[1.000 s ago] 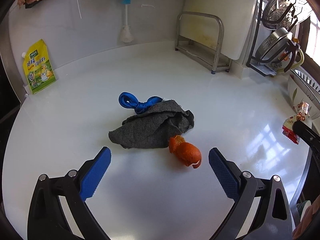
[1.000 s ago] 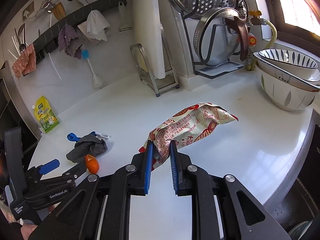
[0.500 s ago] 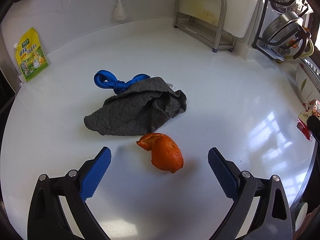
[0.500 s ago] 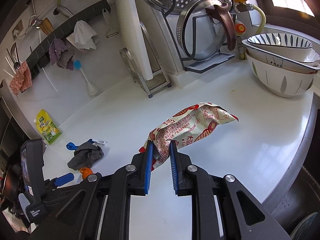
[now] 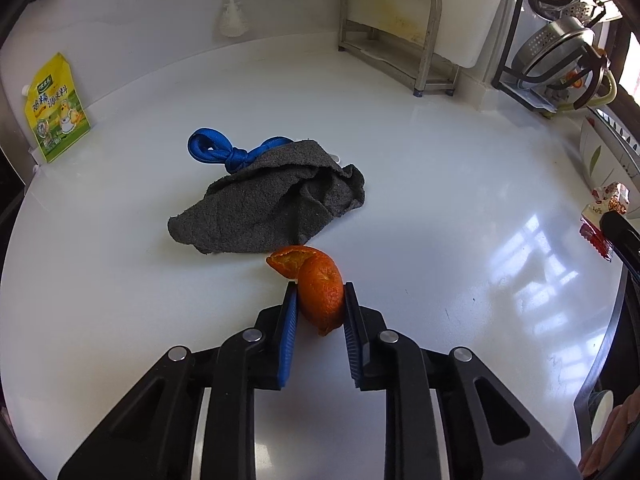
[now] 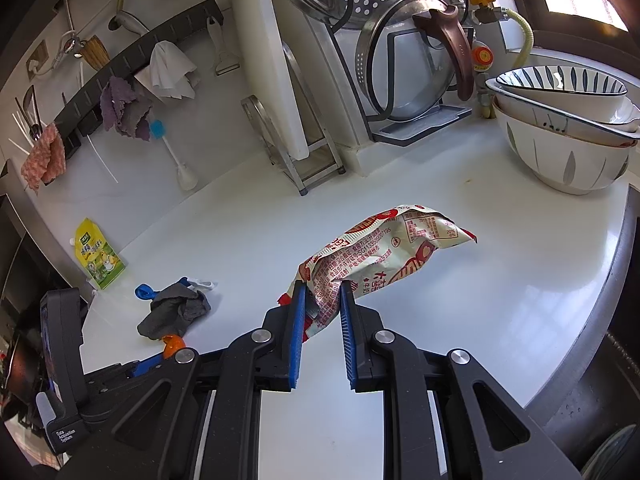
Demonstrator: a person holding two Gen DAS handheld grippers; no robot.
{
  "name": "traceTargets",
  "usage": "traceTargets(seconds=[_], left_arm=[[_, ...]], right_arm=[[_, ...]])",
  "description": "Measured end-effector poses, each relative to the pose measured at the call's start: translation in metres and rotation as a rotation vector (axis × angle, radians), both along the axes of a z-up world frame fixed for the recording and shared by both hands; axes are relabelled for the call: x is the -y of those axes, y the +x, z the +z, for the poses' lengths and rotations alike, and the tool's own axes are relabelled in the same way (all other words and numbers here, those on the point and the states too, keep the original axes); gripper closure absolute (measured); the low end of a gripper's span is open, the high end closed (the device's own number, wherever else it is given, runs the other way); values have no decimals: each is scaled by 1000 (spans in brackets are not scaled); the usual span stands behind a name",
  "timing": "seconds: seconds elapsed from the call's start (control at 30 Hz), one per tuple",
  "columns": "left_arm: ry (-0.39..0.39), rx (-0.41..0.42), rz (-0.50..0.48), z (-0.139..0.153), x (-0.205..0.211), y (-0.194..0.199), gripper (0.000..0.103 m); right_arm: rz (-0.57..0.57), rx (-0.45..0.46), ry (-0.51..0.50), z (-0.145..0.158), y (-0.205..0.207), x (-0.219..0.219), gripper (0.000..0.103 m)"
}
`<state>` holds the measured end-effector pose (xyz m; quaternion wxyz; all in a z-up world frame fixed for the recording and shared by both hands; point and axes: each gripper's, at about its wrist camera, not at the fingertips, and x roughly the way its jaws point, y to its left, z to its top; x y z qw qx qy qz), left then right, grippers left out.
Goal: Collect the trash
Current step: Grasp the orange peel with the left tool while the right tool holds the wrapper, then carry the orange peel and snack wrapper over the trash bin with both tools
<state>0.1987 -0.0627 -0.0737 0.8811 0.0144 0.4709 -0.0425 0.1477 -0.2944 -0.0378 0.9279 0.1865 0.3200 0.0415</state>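
The left gripper (image 5: 320,300) is closing its jaws on an orange peel (image 5: 318,292) lying on the white counter (image 5: 440,208) beside a grey cloth (image 5: 272,208), while the right gripper (image 6: 323,294) is pinching a snack wrapper (image 6: 376,256) aloft; next, likely, lifting the peel clear.

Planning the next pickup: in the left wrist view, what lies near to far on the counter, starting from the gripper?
Left gripper, closing on the orange peel → grey cloth → blue strap → white brush head by the wall.

Left claw (image 5: 319,300) closing, pads against orange peel (image 5: 318,288).
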Motion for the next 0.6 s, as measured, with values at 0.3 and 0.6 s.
traceTargets(seconds=[0.3,0.6], left_arm=[[37,80,-12,16,-16,-43,83],[106,181,-26,36,-37,-112,83]], right_arm=[[24,4,-24,-1,-27,-12,86],[38,17,-52,-3,-99,-27,86]])
